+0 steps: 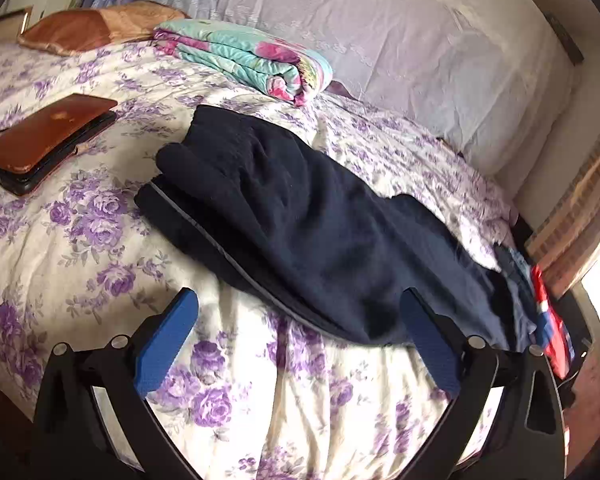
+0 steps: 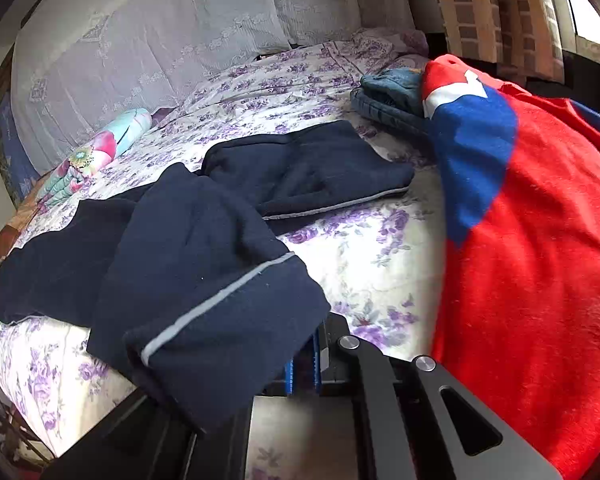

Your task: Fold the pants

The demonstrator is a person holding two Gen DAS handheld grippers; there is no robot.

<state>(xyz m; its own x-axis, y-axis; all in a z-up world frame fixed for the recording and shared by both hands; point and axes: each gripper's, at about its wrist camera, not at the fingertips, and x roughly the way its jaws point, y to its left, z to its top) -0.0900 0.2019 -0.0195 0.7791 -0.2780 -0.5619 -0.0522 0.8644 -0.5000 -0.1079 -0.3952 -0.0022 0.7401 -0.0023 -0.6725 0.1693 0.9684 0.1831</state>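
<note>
The navy fleece pants (image 1: pixel 300 216) are looking soft and limp; right gripper (image 2: pixel 304 354) is pinching one hem, left gripper (image 1: pixel 300 332) jaws are spreading empty; take the other hem.

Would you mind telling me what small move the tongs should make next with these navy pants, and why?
Probably carry the right tongs, shut on one end of the navy pants, toward the far end lying flat on the floral bedspread. The left tongs are open and hold nothing, so they could pin the middle.
</note>
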